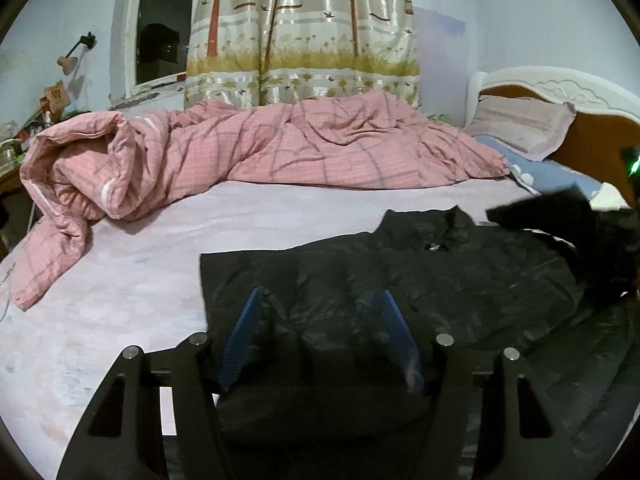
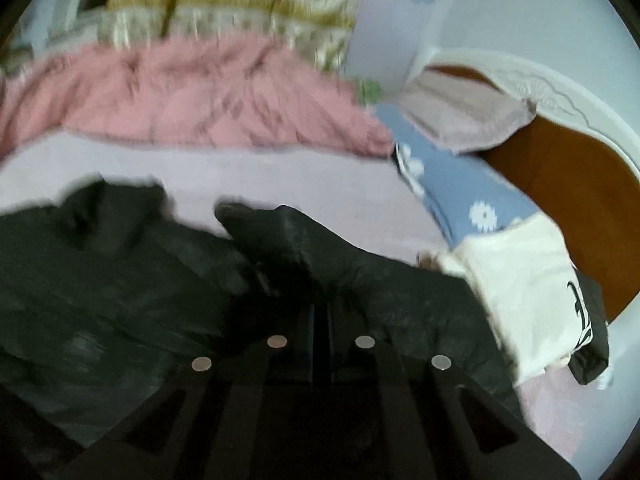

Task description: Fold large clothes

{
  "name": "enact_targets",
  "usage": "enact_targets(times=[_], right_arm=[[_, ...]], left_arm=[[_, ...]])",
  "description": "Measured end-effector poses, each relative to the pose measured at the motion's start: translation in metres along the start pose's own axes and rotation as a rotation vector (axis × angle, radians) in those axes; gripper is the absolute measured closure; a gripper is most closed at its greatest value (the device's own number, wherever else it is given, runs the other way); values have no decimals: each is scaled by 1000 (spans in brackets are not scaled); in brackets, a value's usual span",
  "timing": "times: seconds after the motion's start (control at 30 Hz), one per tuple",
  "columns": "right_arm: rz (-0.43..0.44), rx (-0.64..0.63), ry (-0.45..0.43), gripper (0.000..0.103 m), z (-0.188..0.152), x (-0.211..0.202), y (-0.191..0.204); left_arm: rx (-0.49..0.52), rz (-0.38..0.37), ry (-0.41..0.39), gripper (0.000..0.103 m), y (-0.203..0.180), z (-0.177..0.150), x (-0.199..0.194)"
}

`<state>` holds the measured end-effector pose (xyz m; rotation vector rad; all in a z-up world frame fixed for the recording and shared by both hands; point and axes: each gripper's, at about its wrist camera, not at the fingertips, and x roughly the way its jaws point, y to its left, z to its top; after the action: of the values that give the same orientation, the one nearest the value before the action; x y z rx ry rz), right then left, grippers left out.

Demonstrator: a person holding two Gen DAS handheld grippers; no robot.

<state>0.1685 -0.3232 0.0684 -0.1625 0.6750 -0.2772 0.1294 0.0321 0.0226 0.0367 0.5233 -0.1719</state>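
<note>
A large black padded jacket (image 1: 400, 272) lies spread on the pale pink bed sheet (image 1: 120, 272). My left gripper (image 1: 318, 300) is open just above the jacket's lower part, its blue fingertips (image 1: 248, 312) wide apart and holding nothing. My right gripper (image 2: 320, 312) has its jaws close together on the jacket's black sleeve (image 2: 320, 240), which is lifted off the bed; this view is motion-blurred. The raised sleeve also shows in the left wrist view (image 1: 540, 208) at the right.
A crumpled pink checked duvet (image 1: 240, 148) lies along the far side of the bed. Pillows (image 1: 524, 124) and a blue flowered one (image 2: 460, 184) lie by the wooden headboard (image 2: 560, 168). A folded white garment (image 2: 520, 292) lies right of the jacket. Curtain and window stand behind.
</note>
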Motion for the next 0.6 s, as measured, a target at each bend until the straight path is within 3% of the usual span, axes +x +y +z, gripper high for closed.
enact_targets(times=[0.17, 0.3, 0.47, 0.6], right_arm=[[153, -22, -126, 97, 26, -71, 7], [342, -2, -189, 98, 37, -118, 17], [482, -22, -184, 98, 32, -147, 43], [492, -71, -186, 97, 22, -159, 62]], left_arm=[[30, -37, -35, 41, -11, 0, -12], [90, -73, -61, 40, -26, -2, -21], [103, -229, -91, 30, -36, -5, -31], [52, -354, -113, 29, -30, -2, -40]])
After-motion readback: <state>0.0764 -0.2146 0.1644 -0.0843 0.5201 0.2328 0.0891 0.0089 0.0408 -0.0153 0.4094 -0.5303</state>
